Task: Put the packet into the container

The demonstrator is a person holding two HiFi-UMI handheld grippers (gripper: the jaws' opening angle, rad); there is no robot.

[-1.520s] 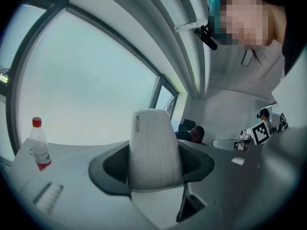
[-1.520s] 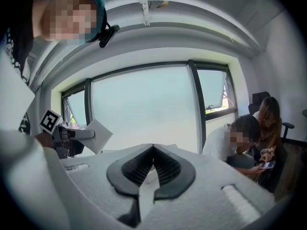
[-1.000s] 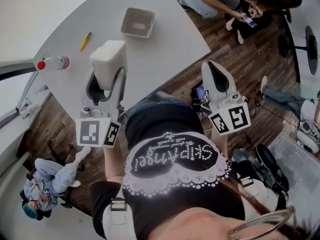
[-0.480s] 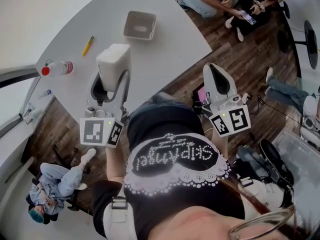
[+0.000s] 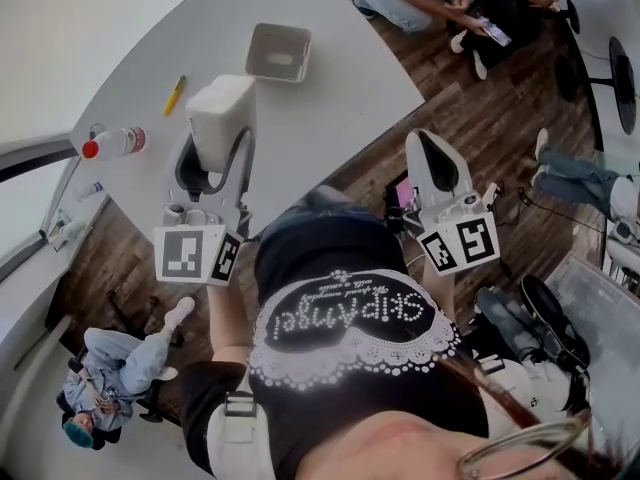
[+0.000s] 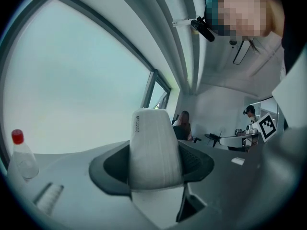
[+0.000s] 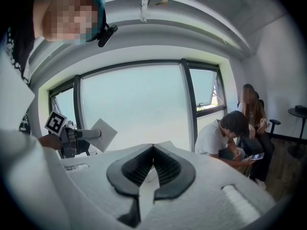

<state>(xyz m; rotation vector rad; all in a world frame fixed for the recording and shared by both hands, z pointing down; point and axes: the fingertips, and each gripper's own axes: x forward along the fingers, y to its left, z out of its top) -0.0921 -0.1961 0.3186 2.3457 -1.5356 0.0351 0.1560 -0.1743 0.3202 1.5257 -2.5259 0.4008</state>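
Over the near edge of the curved pale grey table (image 5: 340, 88), your left gripper (image 5: 222, 143) is clamped on the white rectangular packet (image 5: 222, 106). In the left gripper view the two dark pads press its flanks, spread only as wide as the packet (image 6: 153, 147) between them, which stands upright out of the left gripper (image 6: 153, 164). Its lower end is swallowed by the jaws, and the line of print down its left edge is too small to read. From the head view you cannot tell whether the packet touches the table or hangs above it.

The grey square open-topped container (image 5: 256, 50) sits on the table beyond the packet, farther from you and a little to the right, apart from it. Something pale lies inside; what it is cannot be made out.

Your right gripper (image 5: 437, 158) is held off the table's edge, over the wooden floor. In the right gripper view the jaws of the right gripper (image 7: 153, 164) meet at their tips with nothing between them.

A yellow marker pen (image 5: 174, 94) and a clear plastic bottle with a red cap (image 5: 115, 143) lie on the table to the left of the packet; the bottle (image 6: 20, 157) shows at the left rim of the left gripper view. Your own torso hides the lower table edge.
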